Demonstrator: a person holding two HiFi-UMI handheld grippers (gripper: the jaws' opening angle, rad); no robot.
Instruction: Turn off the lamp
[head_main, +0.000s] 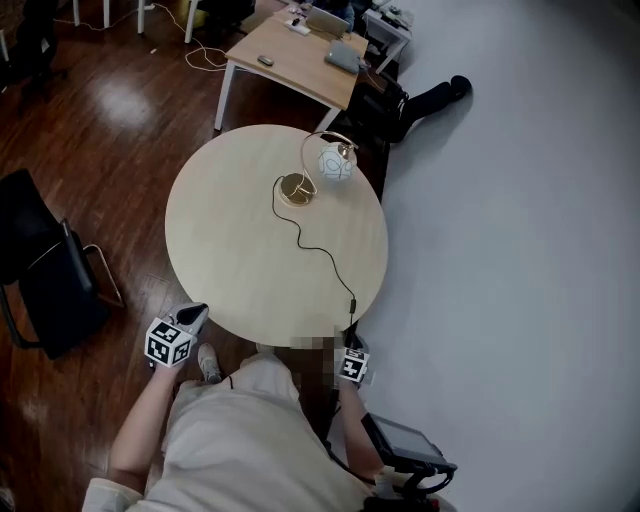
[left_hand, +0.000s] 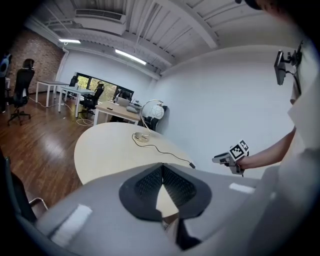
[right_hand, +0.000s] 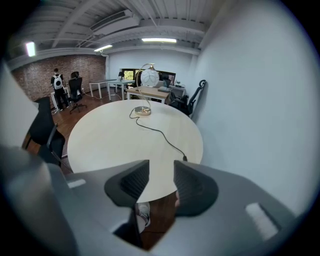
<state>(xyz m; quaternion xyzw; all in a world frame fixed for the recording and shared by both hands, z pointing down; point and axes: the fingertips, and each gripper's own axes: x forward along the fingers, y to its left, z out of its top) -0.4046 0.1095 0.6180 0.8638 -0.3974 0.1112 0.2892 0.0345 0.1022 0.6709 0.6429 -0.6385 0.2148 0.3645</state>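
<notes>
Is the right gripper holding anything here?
No: the right gripper has its jaws apart, with only the round table showing between them.

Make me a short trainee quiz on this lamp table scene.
1. True or false: the lamp stands at the edge of the table nearest the person.
2. Pick one. The fingers of the right gripper are: A) shut on the lamp, B) apart with nothing between them, C) shut on a cup.
3. What runs from the lamp's base across the table towards the person?

Key: 1. False, it stands on the far side. 2. B. 3. The cord.
</notes>
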